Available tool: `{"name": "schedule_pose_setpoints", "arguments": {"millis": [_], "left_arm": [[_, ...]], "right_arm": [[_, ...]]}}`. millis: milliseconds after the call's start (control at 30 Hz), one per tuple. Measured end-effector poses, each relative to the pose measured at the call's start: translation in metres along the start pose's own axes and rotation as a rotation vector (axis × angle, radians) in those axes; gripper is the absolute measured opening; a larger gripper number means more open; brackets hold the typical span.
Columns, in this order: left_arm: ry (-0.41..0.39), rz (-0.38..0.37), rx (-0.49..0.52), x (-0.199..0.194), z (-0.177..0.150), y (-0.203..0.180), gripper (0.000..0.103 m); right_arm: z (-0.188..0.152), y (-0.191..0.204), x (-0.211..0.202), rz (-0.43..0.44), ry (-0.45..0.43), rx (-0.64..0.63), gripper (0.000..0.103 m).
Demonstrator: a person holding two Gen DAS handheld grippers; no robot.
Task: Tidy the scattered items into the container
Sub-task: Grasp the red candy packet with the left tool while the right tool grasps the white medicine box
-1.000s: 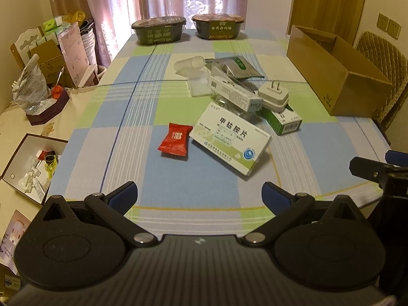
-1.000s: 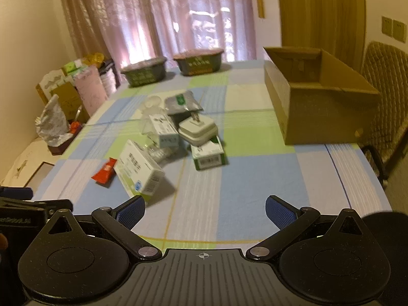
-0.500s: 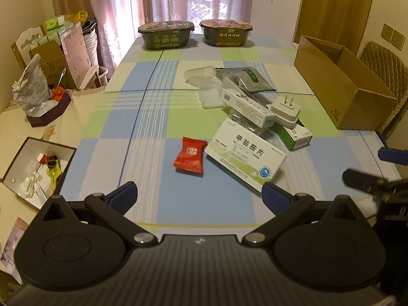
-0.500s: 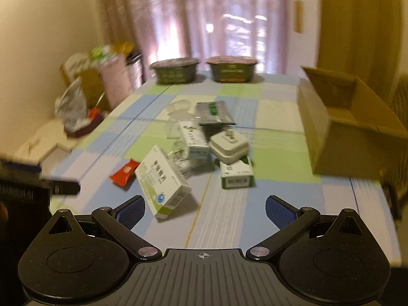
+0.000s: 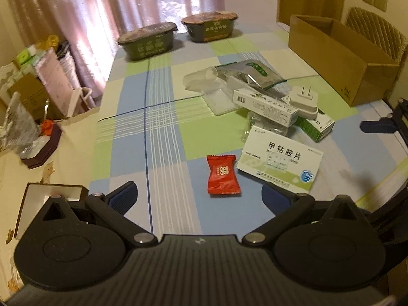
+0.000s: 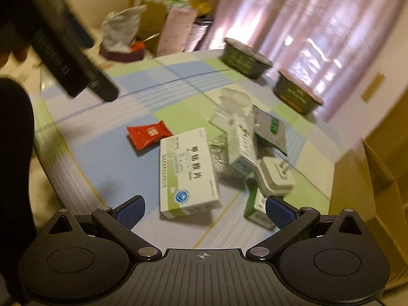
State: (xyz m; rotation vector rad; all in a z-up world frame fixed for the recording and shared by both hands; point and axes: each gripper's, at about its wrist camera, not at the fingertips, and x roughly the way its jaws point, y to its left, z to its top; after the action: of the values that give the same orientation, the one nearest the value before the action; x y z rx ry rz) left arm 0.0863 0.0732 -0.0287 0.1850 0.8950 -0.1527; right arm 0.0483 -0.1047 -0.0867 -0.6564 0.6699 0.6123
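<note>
A heap of items lies on the checked tablecloth (image 5: 158, 132): a red candy packet (image 5: 222, 175), a big white-green medicine box (image 5: 280, 166), a long white box (image 5: 265, 106), a white plug adapter (image 5: 304, 100), a small green box (image 5: 317, 125), a foil pouch (image 5: 252, 72) and a clear plastic cup (image 5: 201, 79). The brown cardboard box (image 5: 341, 56) stands open at the right. My left gripper (image 5: 200, 200) is open, just short of the candy packet. My right gripper (image 6: 205, 210) is open over the medicine box (image 6: 186, 173), with the candy packet (image 6: 148, 134) beyond it.
Two dark lidded food bowls (image 5: 149, 41) (image 5: 210, 26) sit at the table's far end by the curtain. A side shelf with bags and cartons (image 5: 33, 97) runs along the left. A padded chair (image 5: 374, 29) stands behind the cardboard box.
Both grippers have moved forward and lower toward the heap. The right wrist view has swung left and tilted, so the medicine box now sits close between its fingers.
</note>
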Motion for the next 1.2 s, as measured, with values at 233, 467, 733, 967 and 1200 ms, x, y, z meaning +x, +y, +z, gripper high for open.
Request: {"name": "schedule_pose_setpoints", "arguments": {"millis": [233,467,733,967,1200], "left_arm": [[0.023,-0.084,0.078,0.033,0.009,0.01,0.102],[0.047,-0.125,0.123,0.058,0.009,0.013,0.102],[0.06,-0.155,0.117,0.074,0.007,0.017,0.102],[0.066,-0.174,0.133,0.079,0.008,0.014,0.102],[0.082,-0.185,0.153,0.085,0.011,0.008,0.102]], "right_arm": [[0.009,0.021,0.045,-0.022,0.02,-0.143,0.103],[0.013,0.037,0.079,-0.046,0.03,-0.276,0.103],[0.019,0.029,0.103,-0.078,0.045,-0.295,0.103],[0.02,0.023,0.115,-0.066,0.093,-0.289,0.077],[0.021,0.002,0.099,-0.05,0.084,-0.144,0.073]]}}
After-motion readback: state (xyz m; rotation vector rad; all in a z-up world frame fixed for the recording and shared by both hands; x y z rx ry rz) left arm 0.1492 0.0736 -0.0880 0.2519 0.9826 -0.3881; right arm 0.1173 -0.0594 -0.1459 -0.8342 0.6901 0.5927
